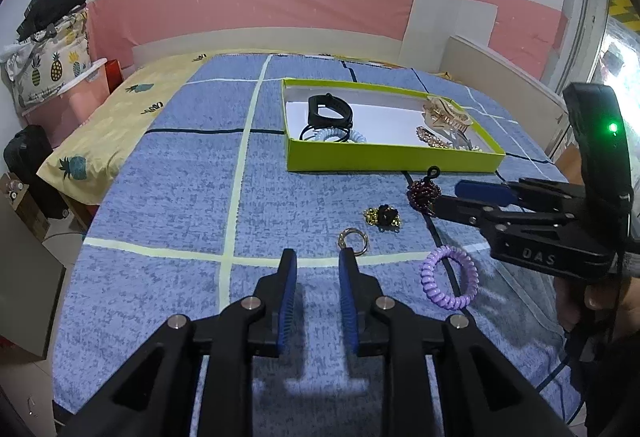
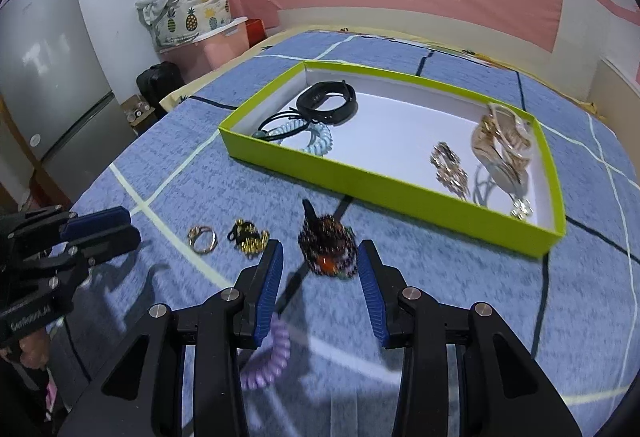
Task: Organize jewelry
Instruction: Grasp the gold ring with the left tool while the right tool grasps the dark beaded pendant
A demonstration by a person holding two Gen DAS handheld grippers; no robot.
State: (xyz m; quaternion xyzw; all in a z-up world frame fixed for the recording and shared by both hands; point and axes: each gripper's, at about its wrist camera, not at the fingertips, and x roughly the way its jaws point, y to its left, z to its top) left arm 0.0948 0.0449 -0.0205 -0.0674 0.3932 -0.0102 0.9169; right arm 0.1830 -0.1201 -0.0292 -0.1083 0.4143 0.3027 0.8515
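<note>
A lime-green box (image 1: 394,159) (image 2: 384,189) on the blue bedspread holds a black wristband (image 1: 330,111) (image 2: 328,101), coil hair ties (image 2: 316,141) and gold hair clips (image 1: 446,115) (image 2: 504,145). In front of it lie a dark beaded bracelet (image 1: 423,193) (image 2: 329,249), a black-and-gold piece (image 1: 383,216) (image 2: 248,237), a gold ring (image 1: 353,239) (image 2: 203,238) and a purple coil tie (image 1: 449,277) (image 2: 268,361). My left gripper (image 1: 318,257) (image 2: 100,225) is open just left of the ring. My right gripper (image 2: 320,257) (image 1: 452,197) is open around the beaded bracelet.
The bed's yellow sheet (image 1: 120,125) edges the bedspread on the left. A fridge (image 2: 52,85), a black bag (image 2: 160,81) and a pink bin with pineapple-print cloth (image 2: 200,25) stand off the bed's left side. A pink wall runs behind.
</note>
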